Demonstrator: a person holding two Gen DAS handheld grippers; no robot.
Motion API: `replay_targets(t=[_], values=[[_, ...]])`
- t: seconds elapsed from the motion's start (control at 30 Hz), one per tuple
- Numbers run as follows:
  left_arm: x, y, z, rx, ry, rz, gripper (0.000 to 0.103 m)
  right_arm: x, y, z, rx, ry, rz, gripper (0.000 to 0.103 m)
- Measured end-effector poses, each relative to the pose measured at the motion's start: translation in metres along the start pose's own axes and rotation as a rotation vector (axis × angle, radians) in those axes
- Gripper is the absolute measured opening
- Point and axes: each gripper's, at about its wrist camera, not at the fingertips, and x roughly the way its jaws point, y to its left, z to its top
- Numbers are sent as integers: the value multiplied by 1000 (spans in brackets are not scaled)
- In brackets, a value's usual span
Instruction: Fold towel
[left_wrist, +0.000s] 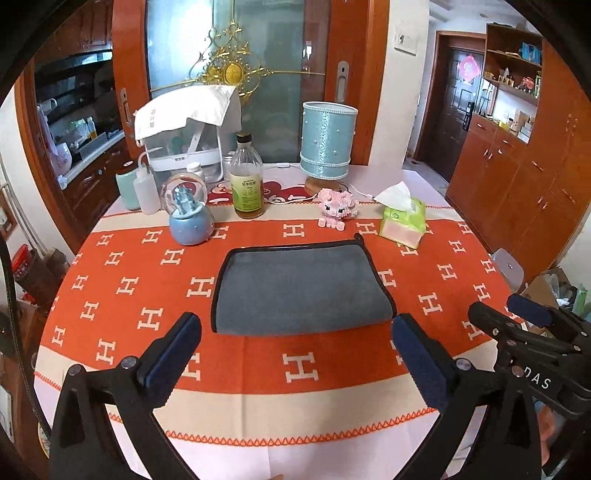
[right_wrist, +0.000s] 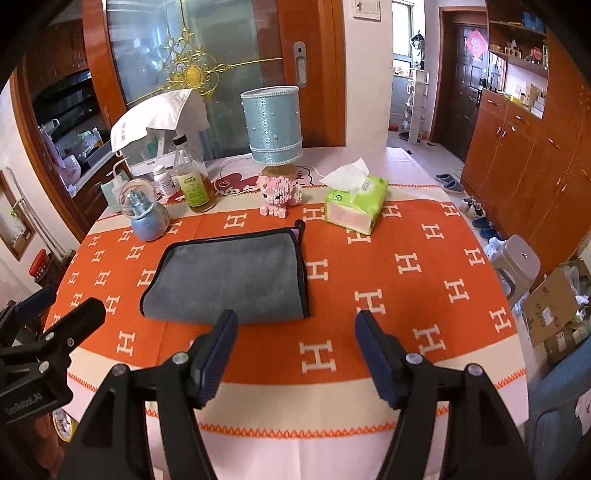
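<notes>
A grey towel (left_wrist: 301, 290) with black edging lies folded flat on the orange tablecloth, its fold at the near edge; it also shows in the right wrist view (right_wrist: 229, 277). My left gripper (left_wrist: 295, 326) is open and empty, hovering just short of the towel's near edge. My right gripper (right_wrist: 295, 325) is open and empty, near the towel's near right corner. The right gripper (left_wrist: 517, 314) also shows at the right of the left wrist view, and the left gripper (right_wrist: 55, 306) at the left of the right wrist view.
Behind the towel stand a blue snow globe (left_wrist: 190, 218), a bottle (left_wrist: 246, 177), a pink block pig (left_wrist: 336, 206), a green tissue pack (left_wrist: 404, 221) and a blue lamp (left_wrist: 328, 136). A grey stool (right_wrist: 517, 266) stands right of the table.
</notes>
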Motion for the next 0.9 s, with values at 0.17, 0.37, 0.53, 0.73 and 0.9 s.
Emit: replay_targets(t=[0.17,0.37,0.53,0.73,0.9], values=[[-12,0,-16,-17,19,-11,102,-14,-3,-14,12,12,-18,66],[-25,-5,-36,-9,35,5,102,-26,-6,-34,20,24,-10,66],[-37,-9,-49,-4,16,13,102,-31,-5,-49,18,28,-9,66],[-47,-17,-55,10,-12,52,102,-35,-3,-60,13,17,-19,66],[-42,-13,-57,-17,12,46,102,-39,-6,-63,30,11,-20,66]])
